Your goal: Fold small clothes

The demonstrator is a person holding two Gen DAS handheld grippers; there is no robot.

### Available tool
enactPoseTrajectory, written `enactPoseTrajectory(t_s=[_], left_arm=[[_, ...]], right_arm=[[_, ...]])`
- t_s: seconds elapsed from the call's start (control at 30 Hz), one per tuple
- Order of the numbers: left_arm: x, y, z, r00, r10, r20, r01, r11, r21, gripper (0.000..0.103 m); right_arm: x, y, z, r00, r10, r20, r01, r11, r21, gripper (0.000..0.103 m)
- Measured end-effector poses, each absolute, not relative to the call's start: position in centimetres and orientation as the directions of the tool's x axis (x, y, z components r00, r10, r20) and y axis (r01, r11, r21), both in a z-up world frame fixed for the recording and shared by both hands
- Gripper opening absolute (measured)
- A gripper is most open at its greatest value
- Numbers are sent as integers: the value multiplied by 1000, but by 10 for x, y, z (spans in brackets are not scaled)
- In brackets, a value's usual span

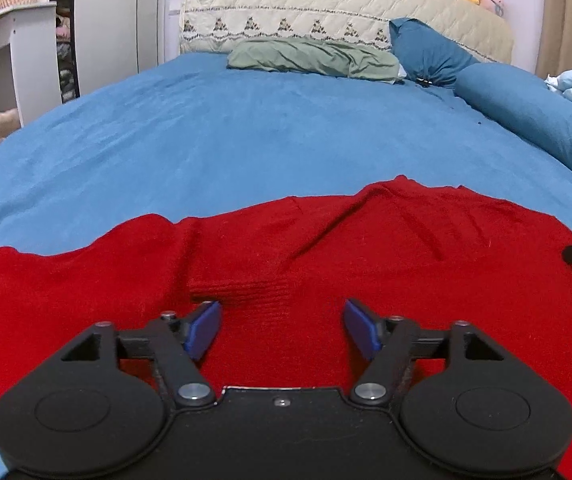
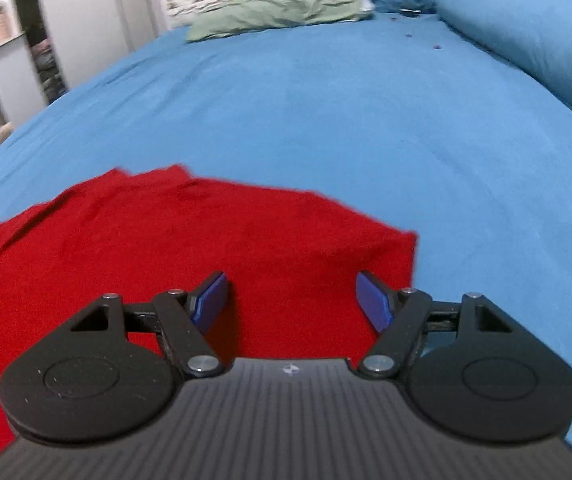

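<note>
Now both the left gripper (image 1: pixel 281 326) and right gripper (image 2: pixel 292 300) hover wide open, empty, over the red knit garment (image 1: pixel 366 248); pinch its lower-frame edge evenly

Left gripper (image 1: pixel 282 330): black plastic body, two big round discs at the sides, thin black arms with shiny silver screws, blue flat pads (image 1: pixel 205 330) at the tips. Right gripper (image 2: pixel 292 302): same black shape, same blue pads (image 2: pixel 210 300), but a grey ribbed middle plate with a tiny white mark.
</note>
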State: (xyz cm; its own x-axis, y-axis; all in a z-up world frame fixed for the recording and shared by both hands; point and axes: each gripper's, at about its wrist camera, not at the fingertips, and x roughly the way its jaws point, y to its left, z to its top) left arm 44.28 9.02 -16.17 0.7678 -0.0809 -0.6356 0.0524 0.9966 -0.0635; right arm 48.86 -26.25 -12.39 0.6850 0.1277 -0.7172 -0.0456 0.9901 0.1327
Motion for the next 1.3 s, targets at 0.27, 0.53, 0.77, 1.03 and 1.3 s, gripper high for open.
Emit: enactPoseTrajectory(t_s=[0.27,0.53,0.77,1.03,1.3], left_arm=[[414,82,-145,727,-64,-684,54,998,-36,88],[412,81,-137,643,-33,-765,21,999,-26,87],[378,137,-76,661,18,-750,-117,990,-79,89],[352,272,-66,634,193,-749,-419,900,-123,100],[358,381,-114,604,278,-747,-592,784,-187,81]], right_arm=[[442,-250,-92,681,199,-705,-108,979,171,90],[426,-235,-104,562,130,-817,-93,991,94,90],[411,-194,-26,592,149,-792,-137,987,82,100],[403,-92,1,557,311,-770,-255,946,198,103],[418,-13,-28,524,343,-779,-294,932,213,103]])
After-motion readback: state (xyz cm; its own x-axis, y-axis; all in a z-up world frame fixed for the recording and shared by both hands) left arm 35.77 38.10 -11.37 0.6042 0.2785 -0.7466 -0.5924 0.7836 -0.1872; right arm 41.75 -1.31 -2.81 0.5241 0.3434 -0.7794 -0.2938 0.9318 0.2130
